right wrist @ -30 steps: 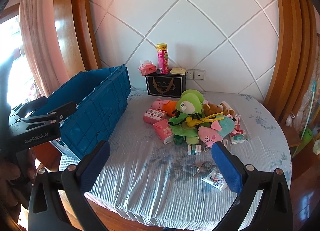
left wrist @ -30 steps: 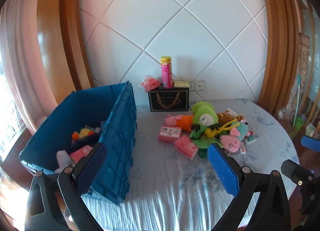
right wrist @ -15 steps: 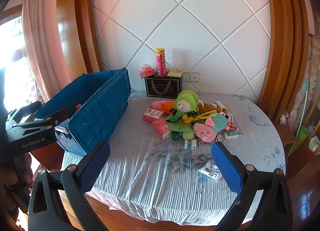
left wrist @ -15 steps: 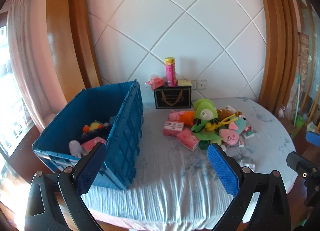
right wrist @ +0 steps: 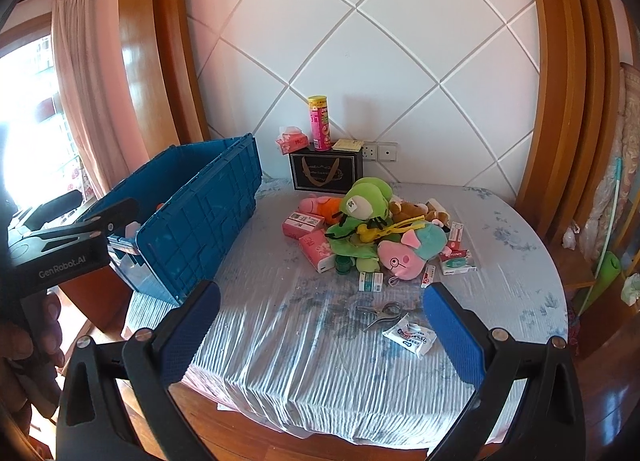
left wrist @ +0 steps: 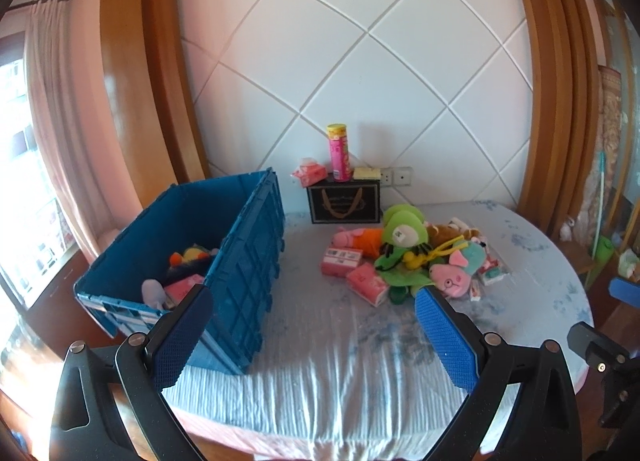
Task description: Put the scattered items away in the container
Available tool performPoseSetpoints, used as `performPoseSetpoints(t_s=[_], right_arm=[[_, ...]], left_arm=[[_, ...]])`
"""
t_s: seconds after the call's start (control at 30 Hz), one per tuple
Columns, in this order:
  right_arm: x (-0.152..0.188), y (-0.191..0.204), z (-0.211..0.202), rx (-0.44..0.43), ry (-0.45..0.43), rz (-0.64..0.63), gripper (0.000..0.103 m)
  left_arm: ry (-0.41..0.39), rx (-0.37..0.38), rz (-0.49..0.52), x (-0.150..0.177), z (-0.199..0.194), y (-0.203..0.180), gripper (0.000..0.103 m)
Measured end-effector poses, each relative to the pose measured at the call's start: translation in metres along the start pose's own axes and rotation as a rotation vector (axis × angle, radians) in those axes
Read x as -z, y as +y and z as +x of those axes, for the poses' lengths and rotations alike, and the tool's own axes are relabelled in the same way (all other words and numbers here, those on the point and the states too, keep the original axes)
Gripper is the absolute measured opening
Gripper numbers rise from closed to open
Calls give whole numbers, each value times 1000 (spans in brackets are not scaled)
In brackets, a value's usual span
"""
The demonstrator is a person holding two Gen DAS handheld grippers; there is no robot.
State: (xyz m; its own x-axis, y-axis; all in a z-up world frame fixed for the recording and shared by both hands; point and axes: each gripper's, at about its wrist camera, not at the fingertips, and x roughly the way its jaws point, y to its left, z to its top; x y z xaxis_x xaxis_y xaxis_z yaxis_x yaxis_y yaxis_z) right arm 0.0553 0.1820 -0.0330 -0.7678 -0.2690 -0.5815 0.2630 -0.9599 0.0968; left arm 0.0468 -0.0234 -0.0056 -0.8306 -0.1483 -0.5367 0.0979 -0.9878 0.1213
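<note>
A blue crate (left wrist: 244, 257) (right wrist: 200, 217) stands on the left of the round table and holds a few toys and a pink pack. A pile of plush toys and small boxes lies mid-table: a green plush (left wrist: 402, 233) (right wrist: 366, 203), a pink pig plush (left wrist: 454, 279) (right wrist: 400, 259), pink tissue packs (left wrist: 366, 287) (right wrist: 316, 247). Metal clips (right wrist: 380, 311) and a white packet (right wrist: 410, 335) lie nearer the front. My left gripper (left wrist: 314, 335) is open and empty, near the table's front edge. My right gripper (right wrist: 322, 335) is open and empty, back from the front edge.
A black gift box (left wrist: 344, 203) at the back wall carries a pink can (left wrist: 339, 157), a tissue pack (left wrist: 308, 175) and a yellow pad. The table has a striped blue cloth (right wrist: 304, 345). A wooden floor lies below. The left gripper's handle (right wrist: 60, 249) shows at left.
Both grippers have pulled back and up from the table, so more of its front edge and the room shows. Both stay open and empty. Nothing on the table moved.
</note>
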Motion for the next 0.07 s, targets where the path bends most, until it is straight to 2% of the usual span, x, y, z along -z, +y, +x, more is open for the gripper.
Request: performPoseSetpoints(t_s=[0.07], right_arm=[[2,-3,-1,-6,3,-4,103]], left_arm=[[0,-5,3,1,-3,-4,102]])
